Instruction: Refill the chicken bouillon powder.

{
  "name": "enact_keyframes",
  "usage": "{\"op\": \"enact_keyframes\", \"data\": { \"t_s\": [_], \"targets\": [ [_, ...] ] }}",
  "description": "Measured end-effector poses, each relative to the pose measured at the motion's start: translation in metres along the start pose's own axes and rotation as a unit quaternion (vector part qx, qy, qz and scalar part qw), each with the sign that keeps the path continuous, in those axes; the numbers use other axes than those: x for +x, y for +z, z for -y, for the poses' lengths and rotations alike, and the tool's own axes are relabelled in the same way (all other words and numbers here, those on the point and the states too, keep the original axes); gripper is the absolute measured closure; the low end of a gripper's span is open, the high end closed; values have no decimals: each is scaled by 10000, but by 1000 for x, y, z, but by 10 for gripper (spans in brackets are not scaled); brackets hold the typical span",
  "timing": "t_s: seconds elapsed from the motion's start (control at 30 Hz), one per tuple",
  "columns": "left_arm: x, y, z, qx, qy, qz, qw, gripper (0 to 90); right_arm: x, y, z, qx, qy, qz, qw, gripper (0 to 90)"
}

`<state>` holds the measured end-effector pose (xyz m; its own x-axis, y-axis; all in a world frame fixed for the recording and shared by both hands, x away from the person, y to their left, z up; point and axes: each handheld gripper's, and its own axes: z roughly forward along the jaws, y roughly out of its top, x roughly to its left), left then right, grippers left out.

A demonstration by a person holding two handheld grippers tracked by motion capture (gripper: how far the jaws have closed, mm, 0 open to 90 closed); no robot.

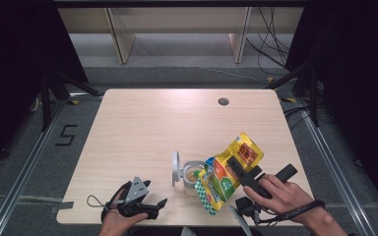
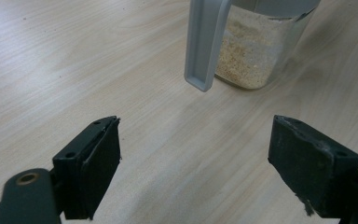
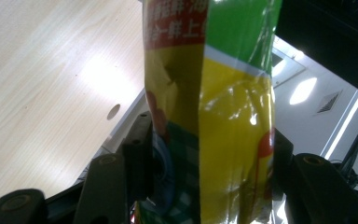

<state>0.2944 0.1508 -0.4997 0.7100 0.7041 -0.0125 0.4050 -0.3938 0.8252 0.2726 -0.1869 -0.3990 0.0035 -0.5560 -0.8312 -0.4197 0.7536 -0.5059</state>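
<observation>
At the near edge of the bench (image 1: 142,118), the left gripper (image 1: 152,202) rests with jaws released. To its right, the right gripper (image 1: 234,169) grasps a yellow-green bag (image 1: 229,172), tilted mouth-down apparently over the open jar (image 1: 193,176); its lid (image 1: 175,168) stands up at the left.

Even overhead light, dark surroundings, glare on the pouch (image 3: 223,116), close foreground blurred
</observation>
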Motion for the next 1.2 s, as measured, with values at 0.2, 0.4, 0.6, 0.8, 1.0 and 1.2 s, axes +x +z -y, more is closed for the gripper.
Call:
{"op": "enact_keyframes", "data": {
  "t_s": [0.2, 0.4, 0.6, 0.8, 1.0, 1.2],
  "targets": [
    [0, 0, 0, 2, 2, 0, 10000, 164, -1, 2, 0, -7, 1, -1, 10000, 518],
    [1, 0, 0, 36, 32, -10, 10000, 164, 0, 5, 3, 38, -47, -69, 10000, 520],
    [0, 0, 0, 10, 6, 3, 10000, 164, 4, 4, 7, 91, 45, -41, 9999, 521],
    [0, 0, 0, 11, 6, 2, 10000, 164, 4, 1, 11, 129, 74, -23, 9999, 521],
    [1, 0, 0, 55, 55, -6, 10000, 164, 6, -4, 13, 196, 16, -46, 9998, 522],
    [-1, 0, 0, 102, -50, 14, 9999, 164, 9, -7, 11, 128, 112, -31, 9999, 524]
  ]
}}
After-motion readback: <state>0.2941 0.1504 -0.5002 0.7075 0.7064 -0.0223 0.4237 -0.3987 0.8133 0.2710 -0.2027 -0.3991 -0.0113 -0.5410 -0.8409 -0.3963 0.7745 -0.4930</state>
